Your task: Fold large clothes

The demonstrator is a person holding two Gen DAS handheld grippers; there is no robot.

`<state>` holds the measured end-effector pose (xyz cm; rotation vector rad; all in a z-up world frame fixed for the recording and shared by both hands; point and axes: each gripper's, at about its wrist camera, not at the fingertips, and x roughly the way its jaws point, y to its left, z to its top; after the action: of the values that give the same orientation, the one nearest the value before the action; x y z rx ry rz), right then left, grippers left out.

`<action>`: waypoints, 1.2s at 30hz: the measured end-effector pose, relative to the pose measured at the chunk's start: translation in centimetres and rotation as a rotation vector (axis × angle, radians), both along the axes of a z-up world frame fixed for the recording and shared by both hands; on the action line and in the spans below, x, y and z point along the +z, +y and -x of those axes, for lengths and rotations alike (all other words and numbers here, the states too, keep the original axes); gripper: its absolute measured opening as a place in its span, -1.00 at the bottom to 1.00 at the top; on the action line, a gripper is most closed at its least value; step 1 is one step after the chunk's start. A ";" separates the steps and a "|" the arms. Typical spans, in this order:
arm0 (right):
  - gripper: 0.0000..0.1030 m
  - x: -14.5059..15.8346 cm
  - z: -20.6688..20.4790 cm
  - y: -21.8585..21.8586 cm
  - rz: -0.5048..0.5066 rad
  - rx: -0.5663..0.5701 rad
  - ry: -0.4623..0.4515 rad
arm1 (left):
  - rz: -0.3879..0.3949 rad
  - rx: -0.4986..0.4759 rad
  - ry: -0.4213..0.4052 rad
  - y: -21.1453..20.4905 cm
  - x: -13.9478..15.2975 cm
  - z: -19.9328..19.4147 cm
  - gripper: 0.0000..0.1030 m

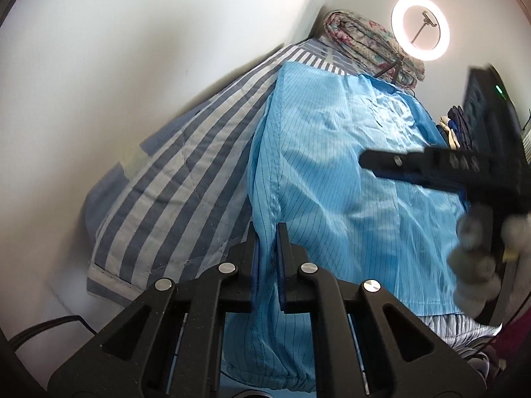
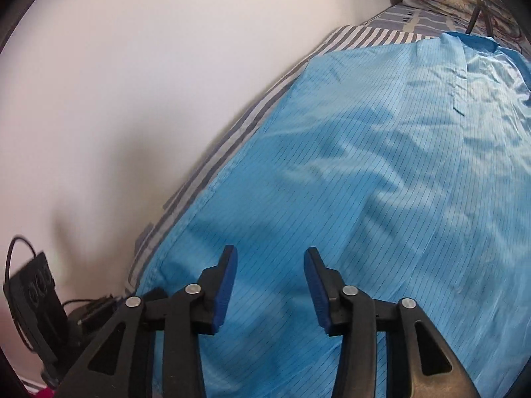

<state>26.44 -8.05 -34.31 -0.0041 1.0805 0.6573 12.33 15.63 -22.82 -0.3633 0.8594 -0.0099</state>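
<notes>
A large light-blue pinstriped coat (image 1: 348,165) lies spread along a bed, collar at the far end. My left gripper (image 1: 267,232) is shut on a raised fold along the coat's left seam, and the cloth hangs down between the blue pads. In the right wrist view my right gripper (image 2: 270,252) stands open just above the flat coat (image 2: 365,182), with nothing between its fingers. Seen from the left wrist, the right gripper (image 1: 368,162) reaches in from the right over the coat's middle, held by a gloved hand (image 1: 474,248).
A blue-and-white striped bed cover (image 1: 172,192) lies under the coat, against a white wall on the left. A folded floral quilt (image 1: 365,39) and a ring light (image 1: 420,33) stand at the far end. Stacked clothes (image 1: 458,126) lie far right. A black cabled device (image 2: 36,288) sits by the wall.
</notes>
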 end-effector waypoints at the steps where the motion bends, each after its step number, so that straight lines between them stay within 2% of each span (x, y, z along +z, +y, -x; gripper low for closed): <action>1: -0.11 0.2 -0.4 0.3 0.001 0.000 0.001 | -0.007 -0.003 -0.006 -0.1 0.2 0.0 -0.88; 5: -0.07 1.0 -1.7 2.6 0.032 0.013 -0.005 | -0.042 -0.021 -0.026 -0.6 0.8 0.1 -0.88; 9: 0.16 1.1 -3.5 6.0 0.066 0.012 0.017 | -0.081 -0.042 -0.041 -1.1 1.2 0.3 -0.88; 10: 0.15 1.4 -4.3 6.5 0.073 0.011 0.020 | -0.085 -0.047 -0.043 -1.1 1.2 0.3 -0.88; 13: 0.15 1.9 -6.0 8.8 0.131 0.000 0.025 | -0.100 -0.057 -0.049 -1.4 1.4 0.3 -0.88; 18: 0.15 0.4 -7.3 11.8 0.273 -0.026 0.054 | -0.111 -0.066 -0.051 -2.3 1.6 -0.3 -0.88; 22: 0.15 -0.8 -7.2 13.4 0.372 -0.023 0.033 | -0.140 -0.088 -0.056 -2.9 1.8 -0.6 -0.88; 23: 0.05 -0.9 -7.1 13.7 0.399 -0.020 0.018 | -0.149 -0.095 -0.059 -3.2 1.9 -0.7 -0.88; 24: -0.20 -1.1 -7.1 13.9 0.431 -0.015 0.001 | -0.153 -0.099 -0.062 -3.4 2.0 -0.7 -0.88; 26: -0.54 -1.2 -7.0 14.0 0.469 -0.009 -0.025 | -0.155 -0.104 -0.064 -3.4 2.1 -0.7 -0.88; 27: -0.77 -1.2 -7.1 13.7 0.463 -0.010 -0.032 | -0.156 -0.106 -0.067 -3.5 2.1 -0.8 -0.88; 28: -0.88 -1.0 -7.2 13.2 0.441 -0.022 -0.028 | -0.158 -0.107 -0.069 -3.6 2.2 -0.8 -0.88; 30: -1.00 -0.6 -7.5 11.6 0.347 -0.058 0.008 | -0.165 -0.114 -0.077 -4.0 2.4 -0.7 -0.88; 36: -1.00 1.3 -8.3 6.3 0.099 -0.130 0.055 | -0.206 -0.153 -0.111 -5.9 3.5 -0.5 -0.89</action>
<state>34.70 -1.74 -32.98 -0.0013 1.1560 0.4885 12.84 9.74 -19.30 -0.1028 0.7685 -0.0818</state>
